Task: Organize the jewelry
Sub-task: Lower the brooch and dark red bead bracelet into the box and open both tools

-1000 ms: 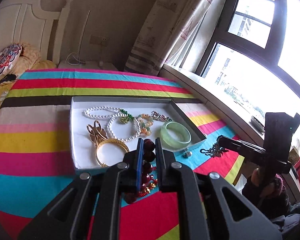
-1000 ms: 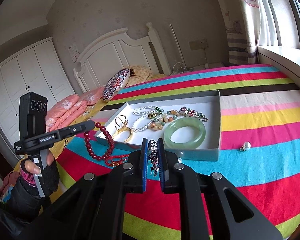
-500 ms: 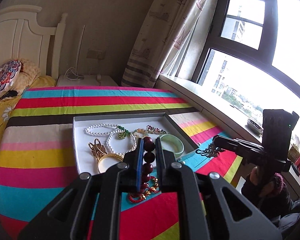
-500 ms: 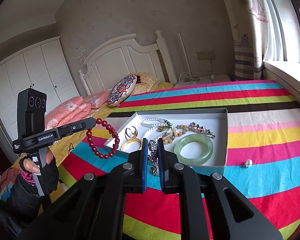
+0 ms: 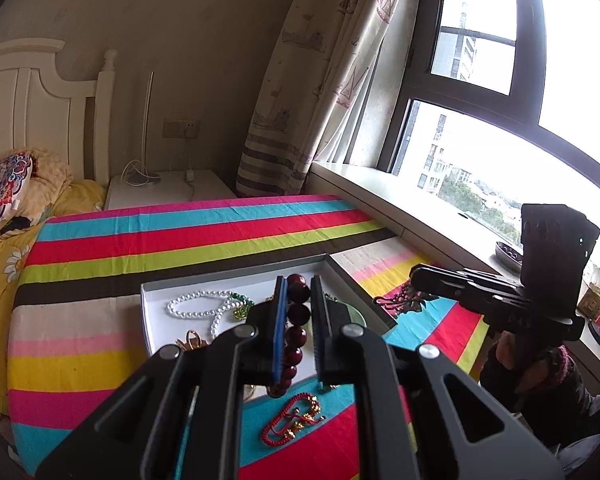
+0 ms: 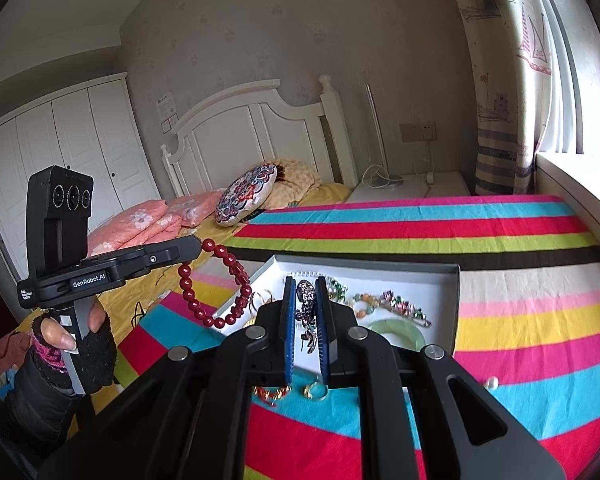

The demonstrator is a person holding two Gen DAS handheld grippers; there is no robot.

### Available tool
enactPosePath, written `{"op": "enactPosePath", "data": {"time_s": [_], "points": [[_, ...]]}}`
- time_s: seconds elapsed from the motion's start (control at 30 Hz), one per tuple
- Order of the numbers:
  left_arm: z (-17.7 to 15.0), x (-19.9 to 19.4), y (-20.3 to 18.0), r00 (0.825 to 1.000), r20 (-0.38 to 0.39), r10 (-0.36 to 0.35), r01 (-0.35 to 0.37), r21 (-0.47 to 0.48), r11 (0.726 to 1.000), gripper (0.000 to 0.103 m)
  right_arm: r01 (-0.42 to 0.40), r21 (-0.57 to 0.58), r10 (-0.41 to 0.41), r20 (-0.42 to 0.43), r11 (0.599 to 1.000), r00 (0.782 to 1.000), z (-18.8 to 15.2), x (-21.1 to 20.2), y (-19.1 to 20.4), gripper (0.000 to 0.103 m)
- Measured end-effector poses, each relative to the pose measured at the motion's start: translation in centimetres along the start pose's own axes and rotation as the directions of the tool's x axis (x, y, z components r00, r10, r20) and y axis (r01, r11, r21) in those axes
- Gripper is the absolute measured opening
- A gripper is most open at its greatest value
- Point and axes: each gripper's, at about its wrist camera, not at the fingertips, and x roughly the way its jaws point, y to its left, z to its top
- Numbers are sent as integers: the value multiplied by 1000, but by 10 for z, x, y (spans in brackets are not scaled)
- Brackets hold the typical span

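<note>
My left gripper (image 5: 298, 292) is shut on a dark red bead bracelet (image 5: 296, 334), held in the air above the near edge of the white jewelry tray (image 5: 150, 320); the bracelet also shows hanging in the right wrist view (image 6: 216, 284). My right gripper (image 6: 306, 292) is shut on a dark ornate brooch (image 6: 306, 312), held above the tray's (image 6: 456, 304) near edge; the brooch shows in the left wrist view (image 5: 400, 300). The tray holds a pearl necklace (image 5: 198, 308), a green jade bangle (image 6: 400, 330), gold pieces and a beaded bracelet (image 6: 392, 306).
The tray lies on a striped cloth (image 5: 180, 240). A red cord with gold charms (image 5: 296, 420) lies on the cloth in front of the tray, with a gold ring (image 6: 316, 390) and a pearl earring (image 6: 491, 382). Bed and pillows (image 6: 244, 196) are at left, the window sill (image 5: 380, 196) at right.
Both grippers have risen higher above the cloth, each still holding its piece. The red bead bracelet now hangs clear of the cloth and the tray looks farther below.
</note>
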Motion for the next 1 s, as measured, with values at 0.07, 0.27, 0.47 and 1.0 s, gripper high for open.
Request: {"op": "enactPosePath", "data": {"time_s": [0.07,0.27,0.47,1.0], "points": [[8,6,0,1000,-2,5,-5,8,1000,11,15,-15,-15,0,1000,1000,9,7,-2,12],[26,26,4,999,-9,33,-32,27,999,11,58,-28,-58,-10,998,998,28,34,-16,12],[36,47,13,997,-28,74,-73,33,997,11,135,-58,-138,-41,989,990,39,69,-35,12],[4,127,35,936,-160,315,-303,97,948,11,380,-411,-475,-154,828,867,3,169,-50,13]]}}
